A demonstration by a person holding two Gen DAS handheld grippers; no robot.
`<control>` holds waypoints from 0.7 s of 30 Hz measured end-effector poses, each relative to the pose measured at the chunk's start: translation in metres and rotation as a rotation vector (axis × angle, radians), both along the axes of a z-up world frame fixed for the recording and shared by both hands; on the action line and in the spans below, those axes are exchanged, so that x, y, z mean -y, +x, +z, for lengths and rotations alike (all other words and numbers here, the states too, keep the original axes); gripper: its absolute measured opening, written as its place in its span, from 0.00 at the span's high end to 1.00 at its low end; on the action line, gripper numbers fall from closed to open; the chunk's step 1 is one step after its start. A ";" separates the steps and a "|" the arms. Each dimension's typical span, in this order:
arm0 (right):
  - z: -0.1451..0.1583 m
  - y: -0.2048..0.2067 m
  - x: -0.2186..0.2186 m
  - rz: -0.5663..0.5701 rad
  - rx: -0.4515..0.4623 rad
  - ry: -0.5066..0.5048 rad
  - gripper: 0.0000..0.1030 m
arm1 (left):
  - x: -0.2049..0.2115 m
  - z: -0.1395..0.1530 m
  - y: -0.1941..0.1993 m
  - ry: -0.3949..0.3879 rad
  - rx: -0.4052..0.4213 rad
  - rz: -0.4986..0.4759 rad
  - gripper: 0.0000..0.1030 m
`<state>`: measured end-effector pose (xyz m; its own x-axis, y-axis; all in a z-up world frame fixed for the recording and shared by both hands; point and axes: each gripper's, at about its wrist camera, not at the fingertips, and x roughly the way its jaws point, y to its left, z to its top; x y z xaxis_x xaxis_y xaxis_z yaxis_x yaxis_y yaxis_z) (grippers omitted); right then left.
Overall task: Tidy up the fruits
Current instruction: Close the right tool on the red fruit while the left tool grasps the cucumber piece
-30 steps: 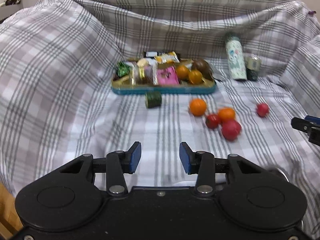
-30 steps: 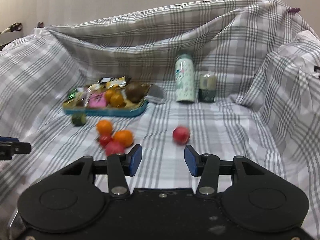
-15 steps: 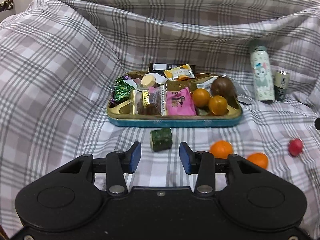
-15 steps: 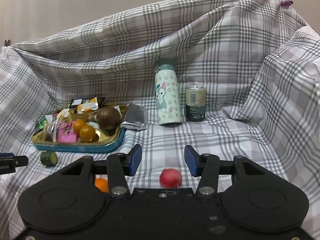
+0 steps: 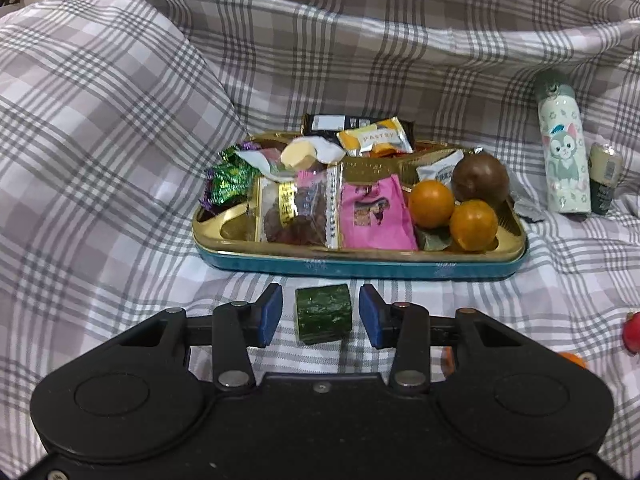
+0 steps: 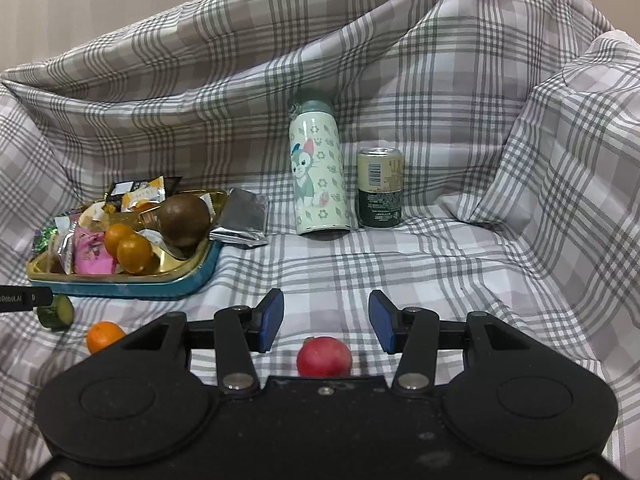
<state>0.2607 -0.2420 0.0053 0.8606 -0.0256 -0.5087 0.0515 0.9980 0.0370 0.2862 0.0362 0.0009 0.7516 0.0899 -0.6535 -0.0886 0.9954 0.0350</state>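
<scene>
Straddling a cucumber chunk (image 5: 323,313), the left tongs (image 5: 320,317) gape before the tray (image 5: 360,270); right tongs (image 6: 326,322) gape, empty.

Partly hidden and cut-off fruit

The left gripper's black body covers most of a small orange fruit (image 5: 573,359); the frame edge crops a round red fruit (image 5: 633,331); print on the green-and-cream drink can (image 6: 379,188) is too small to read.

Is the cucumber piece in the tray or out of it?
Out. The cucumber piece lies on the cloth before the tray, between the open left gripper fingers.
</scene>
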 end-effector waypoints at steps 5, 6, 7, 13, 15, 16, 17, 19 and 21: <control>-0.003 0.003 0.002 -0.017 -0.009 -0.002 0.51 | -0.001 -0.006 0.005 -0.005 -0.007 -0.023 0.51; -0.004 0.003 0.002 -0.019 -0.012 0.001 0.51 | 0.000 -0.007 0.005 0.004 -0.004 -0.024 0.51; -0.005 0.004 0.002 -0.021 -0.015 0.004 0.51 | 0.000 -0.007 0.005 0.007 -0.001 -0.024 0.51; -0.009 0.009 0.005 -0.029 -0.038 0.019 0.51 | -0.001 -0.011 0.011 -0.017 -0.017 -0.020 0.51; -0.010 0.010 0.006 -0.033 -0.045 0.024 0.51 | -0.002 -0.012 0.012 -0.023 -0.022 -0.016 0.51; -0.011 0.011 0.007 -0.037 -0.050 0.029 0.51 | -0.002 -0.013 0.012 -0.026 -0.024 -0.014 0.51; -0.011 0.011 0.008 -0.039 -0.056 0.036 0.51 | -0.003 -0.013 0.013 -0.029 -0.026 -0.011 0.51; -0.013 0.013 0.010 -0.043 -0.068 0.050 0.51 | -0.003 -0.015 0.014 -0.031 -0.030 -0.005 0.51; -0.014 0.015 0.010 -0.042 -0.082 0.060 0.51 | -0.004 -0.017 0.016 -0.033 -0.035 -0.001 0.51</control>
<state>0.2755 -0.2521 -0.0090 0.8150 -0.0283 -0.5787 0.0986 0.9910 0.0904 0.3019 0.0404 -0.0158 0.7281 0.0674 -0.6821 -0.0874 0.9962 0.0051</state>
